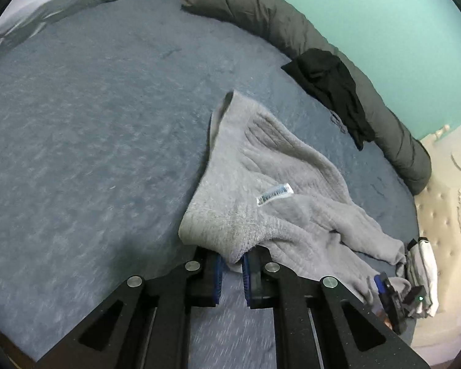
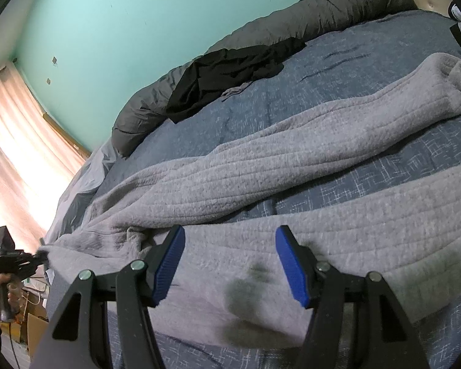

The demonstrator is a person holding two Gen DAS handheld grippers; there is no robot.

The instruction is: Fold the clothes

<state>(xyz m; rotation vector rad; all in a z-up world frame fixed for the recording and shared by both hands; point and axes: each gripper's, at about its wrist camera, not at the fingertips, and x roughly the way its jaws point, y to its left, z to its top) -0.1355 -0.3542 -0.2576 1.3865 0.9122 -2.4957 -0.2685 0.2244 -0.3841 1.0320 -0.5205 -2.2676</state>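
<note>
Grey quilted fleece garment (image 1: 270,190) lies rumpled on the blue bed cover (image 1: 92,129). Left tool (image 1: 232,272) is pinched on its edge; right tool (image 2: 230,264) hovers above it, jaws apart. Spreading step, likely; next the right tool needs a grip.

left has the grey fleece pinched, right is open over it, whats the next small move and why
Probably lower the right gripper and close on the fleece beneath it: the left gripper already pinches a corner, so two holds could lift it.
</note>
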